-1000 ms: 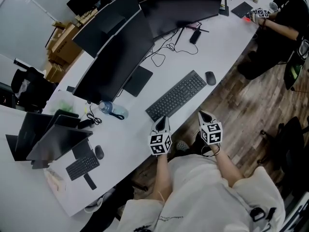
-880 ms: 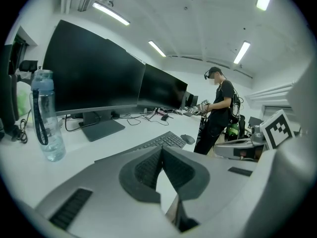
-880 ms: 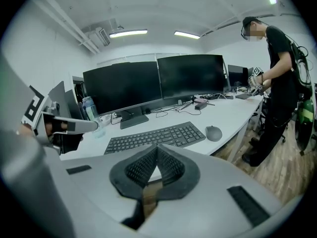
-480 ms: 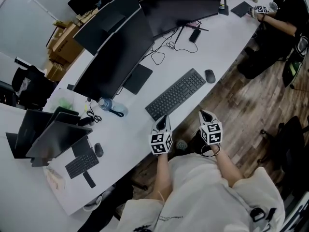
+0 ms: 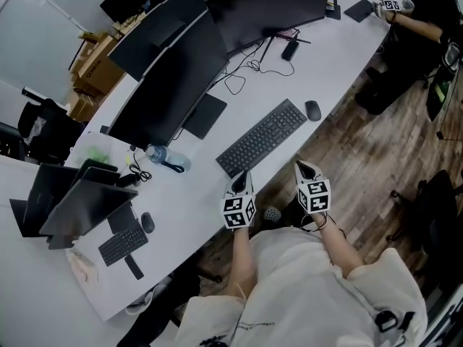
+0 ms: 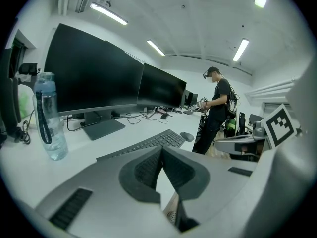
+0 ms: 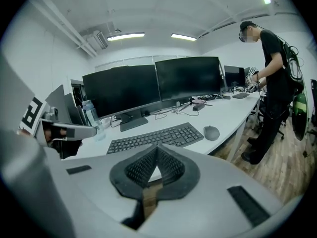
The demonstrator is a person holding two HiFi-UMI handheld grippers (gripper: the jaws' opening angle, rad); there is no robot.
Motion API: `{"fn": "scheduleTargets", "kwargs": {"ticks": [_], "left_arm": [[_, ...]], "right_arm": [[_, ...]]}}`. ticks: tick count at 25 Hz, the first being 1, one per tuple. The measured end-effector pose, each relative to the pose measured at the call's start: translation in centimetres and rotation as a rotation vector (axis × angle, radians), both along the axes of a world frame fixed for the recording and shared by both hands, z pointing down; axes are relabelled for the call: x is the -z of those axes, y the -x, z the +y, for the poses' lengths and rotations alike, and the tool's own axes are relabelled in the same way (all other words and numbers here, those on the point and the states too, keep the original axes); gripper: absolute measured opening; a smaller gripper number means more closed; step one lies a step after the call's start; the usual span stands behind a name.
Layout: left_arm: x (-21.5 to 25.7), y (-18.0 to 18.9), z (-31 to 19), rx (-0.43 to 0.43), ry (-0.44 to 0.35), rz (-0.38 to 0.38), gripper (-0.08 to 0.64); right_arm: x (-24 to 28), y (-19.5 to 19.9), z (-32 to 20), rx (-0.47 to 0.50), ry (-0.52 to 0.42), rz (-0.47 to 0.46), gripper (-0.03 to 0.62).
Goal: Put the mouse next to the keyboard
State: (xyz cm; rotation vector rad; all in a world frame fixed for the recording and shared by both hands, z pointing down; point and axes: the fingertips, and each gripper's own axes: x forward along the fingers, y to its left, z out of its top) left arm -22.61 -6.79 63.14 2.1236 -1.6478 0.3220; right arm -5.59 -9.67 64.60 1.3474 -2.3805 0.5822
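A dark grey mouse (image 5: 312, 110) lies on the white desk (image 5: 195, 194) just off the right end of the black keyboard (image 5: 262, 137); both also show as the mouse (image 7: 211, 132) and keyboard (image 7: 155, 137) in the right gripper view, and as the mouse (image 6: 186, 136) and keyboard (image 6: 148, 145) in the left gripper view. My left gripper (image 5: 244, 175) is shut and empty at the desk's near edge, short of the keyboard's left end. My right gripper (image 5: 300, 166) is shut and empty too, over the floor beside the desk edge.
Two large dark monitors (image 5: 173, 78) stand behind the keyboard, with cables (image 5: 246, 74) between them. A clear water bottle (image 5: 160, 157) lies left of the keyboard. A laptop (image 5: 76, 201) with a small keyboard and mouse sits far left. A person (image 5: 427, 20) in black works at the desk's far end.
Both grippers stay shut and in place. The whole view has shifted slightly. The person at the far end has moved their hands a little.
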Motion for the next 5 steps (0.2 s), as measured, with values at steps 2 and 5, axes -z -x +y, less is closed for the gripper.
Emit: {"fn": "scheduleTargets", "kwargs": {"ticks": [2, 5], "left_arm": [[0.0, 0.1, 0.01, 0.005, -0.001, 0.003, 0.021], [-0.03, -0.11, 0.06, 0.004, -0.002, 0.008, 0.021]], "right_arm": [[0.05, 0.12, 0.11, 0.01, -0.001, 0.004, 0.006], [-0.03, 0.02, 0.27, 0.017, 0.001, 0.013, 0.006]]}}
